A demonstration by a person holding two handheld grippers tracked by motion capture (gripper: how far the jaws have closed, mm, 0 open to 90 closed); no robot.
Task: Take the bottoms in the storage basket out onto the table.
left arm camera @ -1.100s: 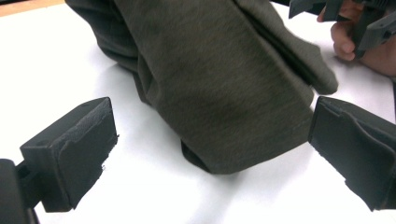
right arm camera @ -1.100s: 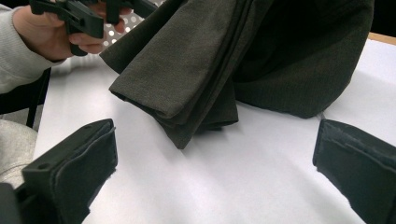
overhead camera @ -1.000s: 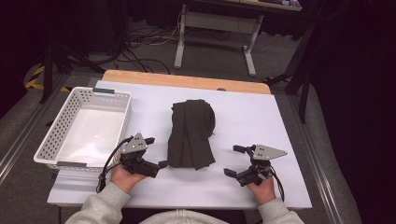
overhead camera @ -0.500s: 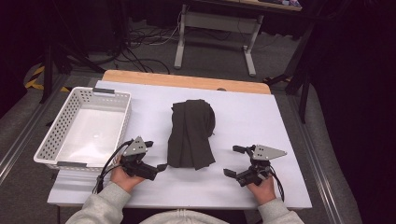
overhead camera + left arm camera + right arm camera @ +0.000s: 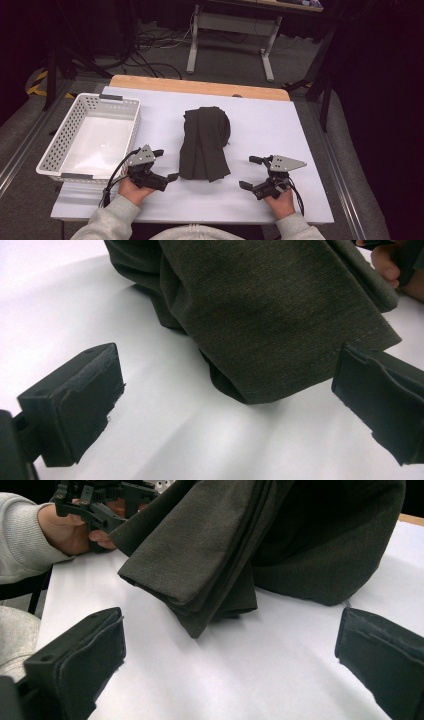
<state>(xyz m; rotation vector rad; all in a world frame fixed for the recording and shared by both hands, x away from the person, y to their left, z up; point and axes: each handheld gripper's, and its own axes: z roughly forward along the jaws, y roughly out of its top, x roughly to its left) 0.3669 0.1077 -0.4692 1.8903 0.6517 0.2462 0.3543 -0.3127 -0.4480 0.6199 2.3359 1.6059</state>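
We flank a folded dark garment (image 5: 205,144) that lies lengthwise at the middle of the white table (image 5: 280,125), its near hem towards us. Our left gripper (image 5: 167,165) sits just beside the near-left corner of the cloth, jaws spread wide and empty; through the left gripper view the hem (image 5: 280,340) lies between and beyond the two pads (image 5: 80,400), not yet pinched. Our right gripper (image 5: 252,172) waits farther off on the other side, likewise wide open and holding nothing, the stacked folds (image 5: 210,570) ahead of it. As we judge it, the work has barely begun: the garment rests untouched, and grasping, lifting and placing all remain. A white perforated basket (image 5: 125,107) stands empty at the table's left, just beside our left hand (image 5: 132,189), the likely destination. Nothing lies between cloth and basket except that gripper itself. Cables and a desk frame (image 5: 230,30) sit on the floor beyond.
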